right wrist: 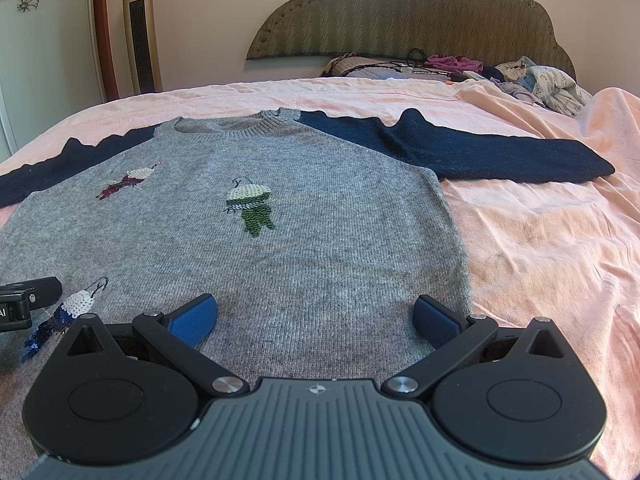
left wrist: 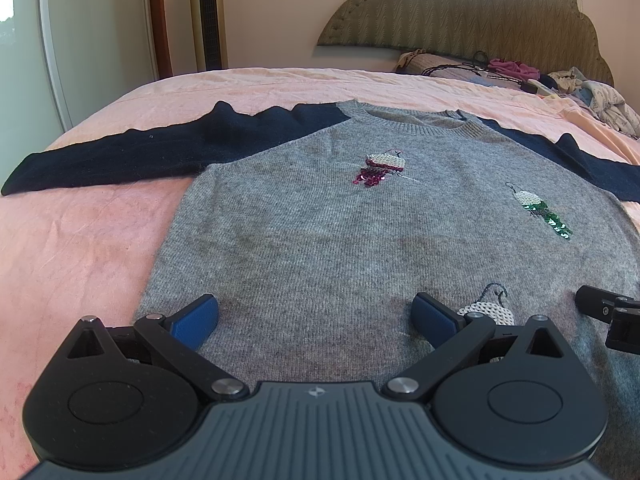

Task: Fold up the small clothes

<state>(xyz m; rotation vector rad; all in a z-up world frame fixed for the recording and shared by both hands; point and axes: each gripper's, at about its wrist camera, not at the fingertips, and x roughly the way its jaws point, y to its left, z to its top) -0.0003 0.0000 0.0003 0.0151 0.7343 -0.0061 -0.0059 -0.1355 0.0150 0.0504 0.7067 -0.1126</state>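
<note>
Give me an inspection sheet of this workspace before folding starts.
Surface: bed with pink sheet, wrinkled, bare to the sweater's right.
Job's things: grey sweater lying flat, front up, both navy sleeves spread outward; three sequin birds on the front; no fold made yet.
Clutter: pile of clothes by the headboard.
Grippers: left tool open over the sweater's lower part, holding nothing; right tool open over the lower part near its right edge, holding nothing.
Cables: dark cords lying on the things near the headboard.
Surroundings: tower fan against the wall, white door with flower stickers at left.
</note>
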